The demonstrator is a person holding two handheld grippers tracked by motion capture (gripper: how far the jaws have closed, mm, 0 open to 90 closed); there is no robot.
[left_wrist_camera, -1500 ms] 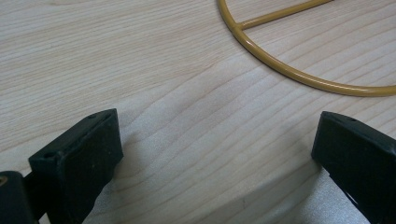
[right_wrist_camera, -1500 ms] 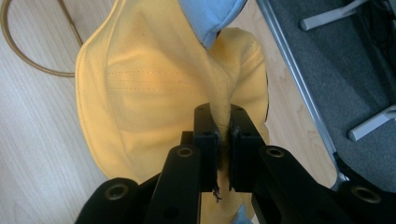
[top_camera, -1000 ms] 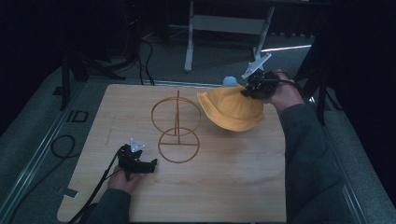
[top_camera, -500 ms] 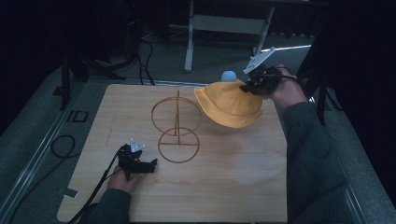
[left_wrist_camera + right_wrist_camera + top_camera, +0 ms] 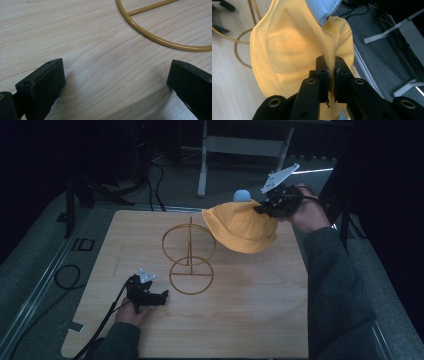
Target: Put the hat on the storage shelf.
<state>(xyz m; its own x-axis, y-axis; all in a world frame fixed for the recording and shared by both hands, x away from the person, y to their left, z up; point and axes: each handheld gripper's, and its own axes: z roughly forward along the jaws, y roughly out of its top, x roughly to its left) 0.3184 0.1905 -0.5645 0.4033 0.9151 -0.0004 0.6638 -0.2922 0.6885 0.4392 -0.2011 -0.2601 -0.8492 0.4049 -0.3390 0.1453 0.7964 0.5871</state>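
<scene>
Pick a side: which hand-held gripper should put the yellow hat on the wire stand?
Right. The right hand-held gripper is already shut on a fold of the yellow hat, holding it off the table beside the wire stand. The left hand-held gripper rests open on the table, holding nothing.

Right gripper (image 5: 331, 72) jaws clamped tight on a pinched fold of the yellow hat (image 5: 287, 50) — fabric bunched between the pads. Hat hangs over the wooden table (image 5: 227, 82), light blue lining (image 5: 322, 8) showing at top. Gold wire stand (image 5: 239, 42) sits behind it — grey floor (image 5: 372, 57) at right.
</scene>
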